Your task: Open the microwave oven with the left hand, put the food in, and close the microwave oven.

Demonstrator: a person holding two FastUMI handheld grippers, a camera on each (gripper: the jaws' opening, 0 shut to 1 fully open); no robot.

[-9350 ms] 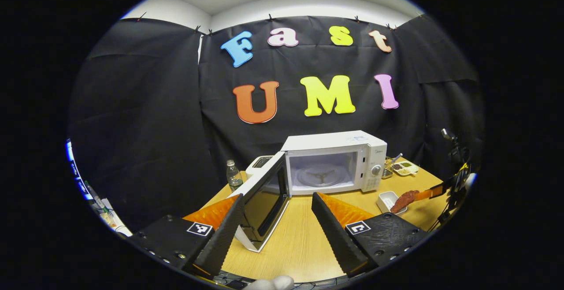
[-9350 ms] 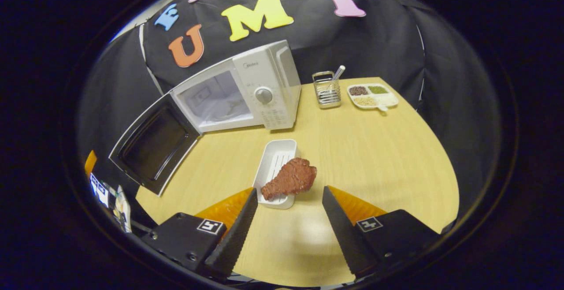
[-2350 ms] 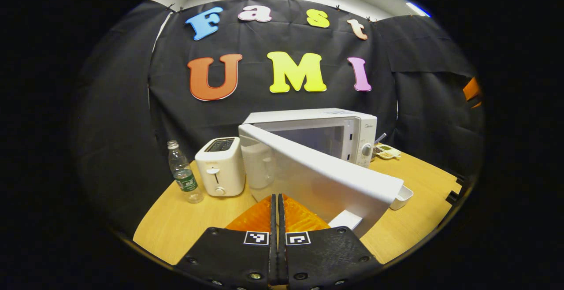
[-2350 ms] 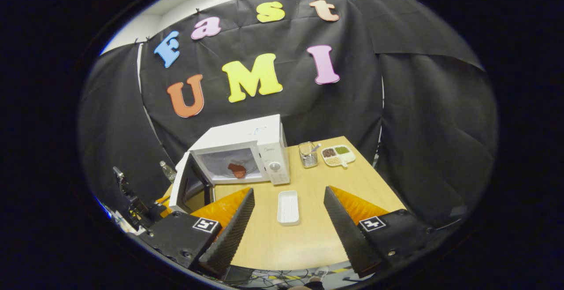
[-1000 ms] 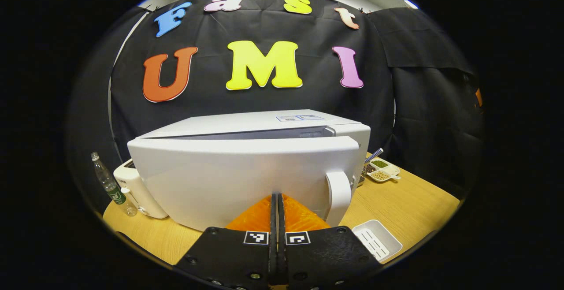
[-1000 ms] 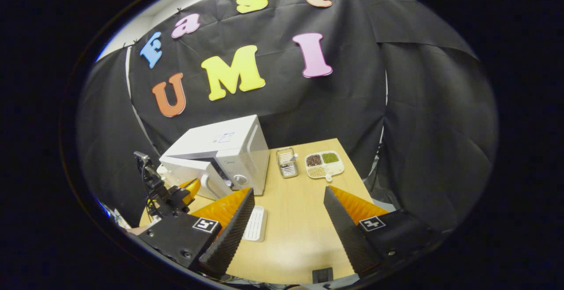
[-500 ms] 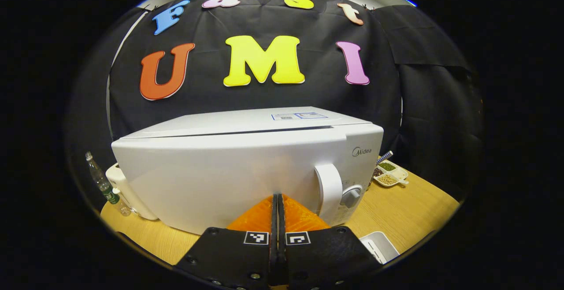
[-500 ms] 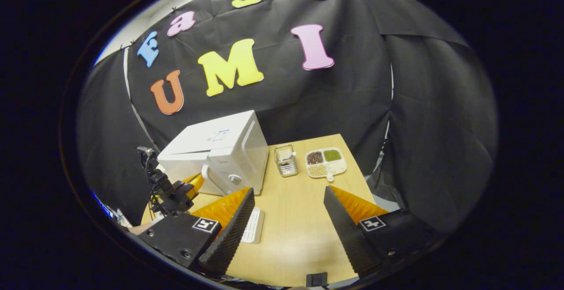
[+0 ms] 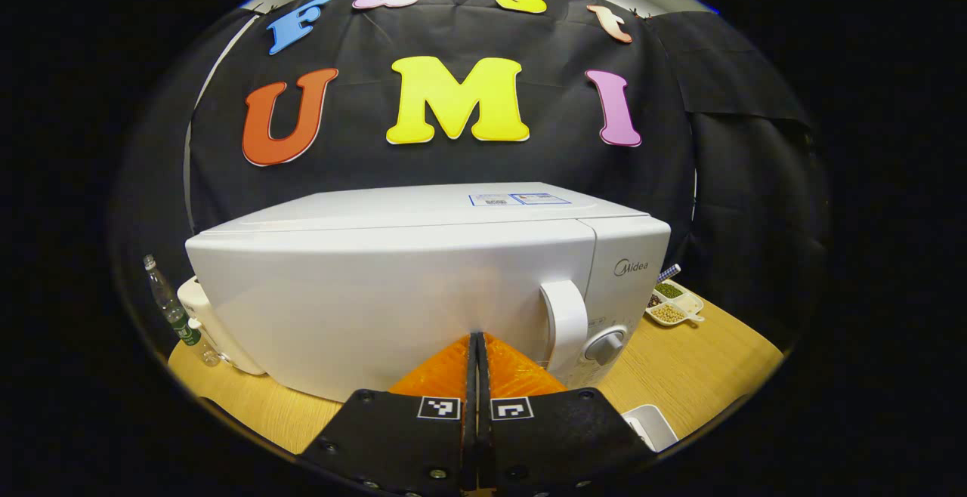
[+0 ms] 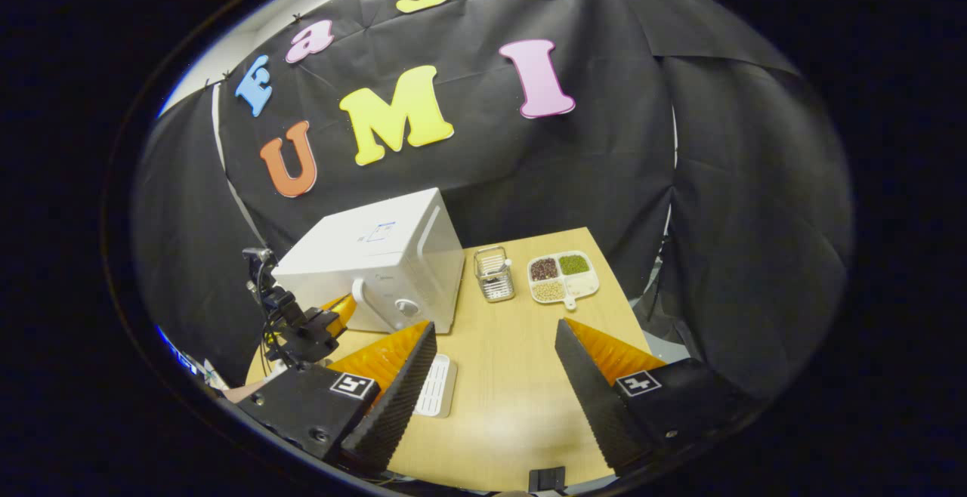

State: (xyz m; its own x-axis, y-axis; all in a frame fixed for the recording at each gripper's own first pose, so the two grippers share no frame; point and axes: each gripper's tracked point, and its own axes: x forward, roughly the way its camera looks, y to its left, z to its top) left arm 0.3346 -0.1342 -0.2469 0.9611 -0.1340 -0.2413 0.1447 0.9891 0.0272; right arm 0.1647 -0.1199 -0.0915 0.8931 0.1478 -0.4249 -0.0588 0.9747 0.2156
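Left gripper (image 9: 477,338): fingers pressed together, nothing between them, tips against the closed door (image 9: 378,304) of the one microwave (image 9: 483,214). Right gripper (image 10: 491,331): fingers spread wide, nothing held, above the table (image 10: 521,376). Food hidden behind the door. One door handle (image 9: 565,316), one dial (image 9: 607,346). One white tray (image 10: 438,385), partly behind a finger. One utensil rack (image 10: 494,273), one sectioned dish (image 10: 562,276). Bottle (image 9: 168,308) and toaster (image 9: 204,323) cut off by the microwave.

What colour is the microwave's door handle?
White, like the rest of the microwave; the handle shows best in the left gripper view.
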